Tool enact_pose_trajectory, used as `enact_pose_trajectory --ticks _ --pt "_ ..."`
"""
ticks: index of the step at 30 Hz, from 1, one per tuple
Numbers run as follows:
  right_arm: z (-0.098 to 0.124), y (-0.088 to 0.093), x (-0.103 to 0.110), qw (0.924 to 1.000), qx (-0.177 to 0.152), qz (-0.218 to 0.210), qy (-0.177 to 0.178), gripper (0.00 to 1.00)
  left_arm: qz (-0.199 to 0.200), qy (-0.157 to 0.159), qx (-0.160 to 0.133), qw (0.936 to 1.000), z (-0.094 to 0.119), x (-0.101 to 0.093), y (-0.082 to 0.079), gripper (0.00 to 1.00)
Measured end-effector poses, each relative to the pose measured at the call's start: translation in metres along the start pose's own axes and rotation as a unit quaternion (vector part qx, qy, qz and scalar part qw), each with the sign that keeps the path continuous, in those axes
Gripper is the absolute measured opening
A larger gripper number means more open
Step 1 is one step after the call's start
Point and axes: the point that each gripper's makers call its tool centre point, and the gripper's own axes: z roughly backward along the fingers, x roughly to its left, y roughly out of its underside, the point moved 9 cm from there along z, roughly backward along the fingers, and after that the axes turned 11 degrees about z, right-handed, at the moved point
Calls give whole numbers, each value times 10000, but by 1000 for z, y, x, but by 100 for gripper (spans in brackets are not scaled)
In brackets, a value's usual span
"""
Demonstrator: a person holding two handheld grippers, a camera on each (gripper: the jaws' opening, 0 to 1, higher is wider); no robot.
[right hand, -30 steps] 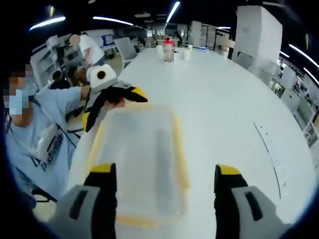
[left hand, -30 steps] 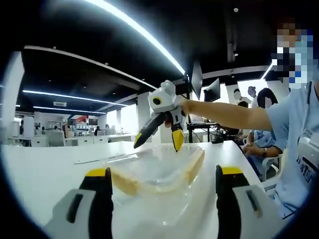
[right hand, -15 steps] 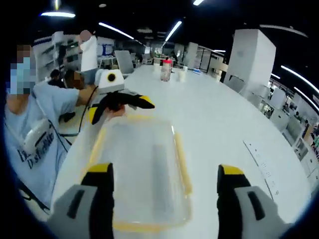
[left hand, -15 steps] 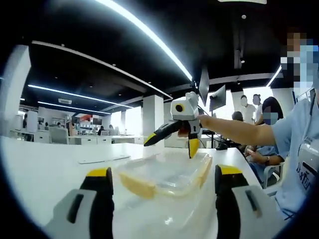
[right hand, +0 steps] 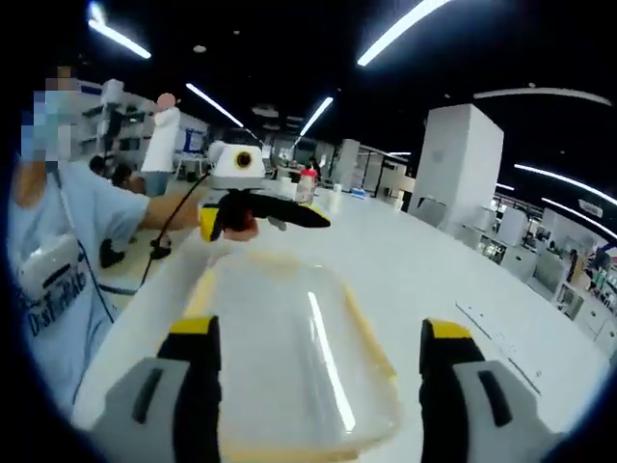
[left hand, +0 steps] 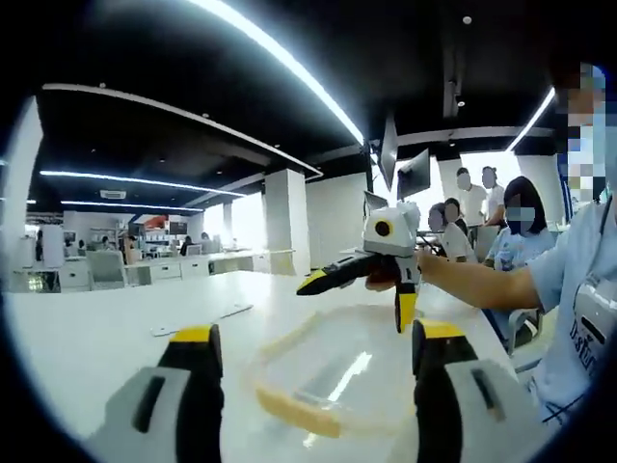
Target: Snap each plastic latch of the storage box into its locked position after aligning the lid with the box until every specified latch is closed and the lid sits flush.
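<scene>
Dropped lower vs 1 s ago, both views now near table level. Left gripper (left hand: 305, 386) spread, empty; right gripper (right hand: 316, 381) spread too. Between them on white table (right hand: 424, 265) — storage box (right hand: 289, 338), lid on. Step: pre-latching approach; next, press yellow latch (left hand: 299, 413) shut.

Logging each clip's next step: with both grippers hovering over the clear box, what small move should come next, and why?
Probably lower the right gripper onto the far end of the clear storage box to press a latch. Both it and the left gripper hang open above the box ends, gripping nothing. The lid looks seated within the yellow trim, though glare hides whether any latch is closed.
</scene>
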Motion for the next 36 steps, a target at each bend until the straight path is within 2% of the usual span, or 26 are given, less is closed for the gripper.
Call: enact_pose_trajectory --ticks 4,7,12,14,16,19,22,24,28,29,30,31,36 --pt "0 -3 4 9998 63 158 131 86 -79 -60 168 9998 -9 4 -5 85" --pt "-2 -6 6 9997 14 203 164 84 -176 -49 554 9983 -18 7 -4 86" --pt "2 -5 6 9994 -29 218 284 87 -374 -9 1099 9932 -32 8 -6 85" --pt "3 -3 4 9993 -145 121 321 88 -384 89 1377 9897 -38 6 -7 82" --pt "3 -2 3 9993 -231 41 305 87 -507 59 1645 9851 -46 4 -6 80" --pt "2 -1 1 9990 -315 -65 314 88 -638 145 1798 9815 -58 -1 -6 84" --pt "3 0 1 9986 -376 -154 335 88 -820 240 2038 9753 -65 -6 -7 88" --pt "6 0 3 9982 -429 -185 379 88 -1091 231 2182 9695 -72 -15 -7 87" --pt "12 1 3 9980 -442 -113 428 88 -1130 255 2382 9643 -74 -18 -8 88" --pt "14 5 3 9988 -259 49 408 88 -1134 265 2465 9621 -75 -18 -8 88" --pt "16 10 1 9972 -171 -168 705 88 -1116 264 2528 9607 -75 -17 -8 88" --pt "16 14 -6 9985 -210 -168 474 88 -1089 300 2618 9585 -75 -17 -8 88" --pt "17 15 -6 9979 -353 -291 464 89 -910 436 3048 9471 -76 -13 -6 88"
